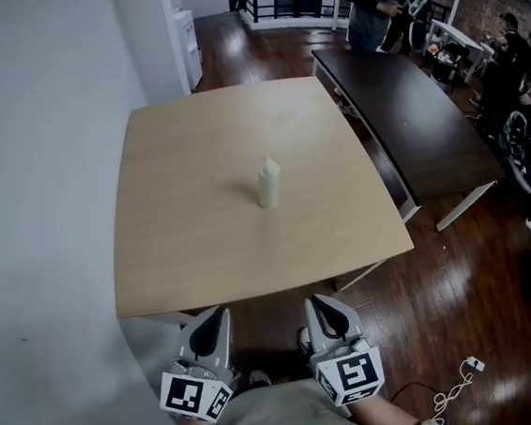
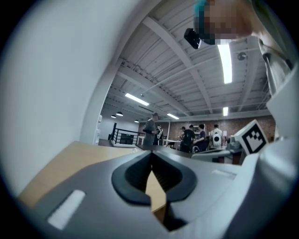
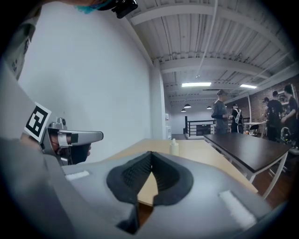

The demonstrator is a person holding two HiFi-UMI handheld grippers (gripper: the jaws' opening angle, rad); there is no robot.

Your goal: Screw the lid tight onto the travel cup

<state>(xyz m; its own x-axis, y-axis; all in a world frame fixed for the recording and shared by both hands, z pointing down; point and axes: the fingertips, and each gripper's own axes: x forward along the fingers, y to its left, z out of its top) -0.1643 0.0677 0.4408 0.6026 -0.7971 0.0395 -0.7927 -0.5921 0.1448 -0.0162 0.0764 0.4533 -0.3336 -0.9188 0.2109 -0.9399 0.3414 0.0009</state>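
The travel cup [image 1: 268, 183], pale cream with its lid on top, stands upright near the middle of the light wooden table [image 1: 185, 253]. Both grippers hang close to my body, short of the table's near edge and well apart from the cup. My left gripper [image 1: 213, 314] is shut with nothing between its jaws. My right gripper [image 1: 318, 301] is likewise shut and empty. In the right gripper view the cup [image 3: 174, 147] shows small and far off beyond the shut gripper [image 3: 150, 160], with the left gripper [image 3: 70, 138] at its side. The left gripper view shows its own shut gripper [image 2: 151, 162] and the table's edge [image 2: 56, 163].
A white wall [image 1: 36, 184] runs along the left of the table. A long dark table [image 1: 406, 116] stands to the right, with several people beyond it at the back. Cables [image 1: 453, 380] lie on the dark wooden floor at the lower right.
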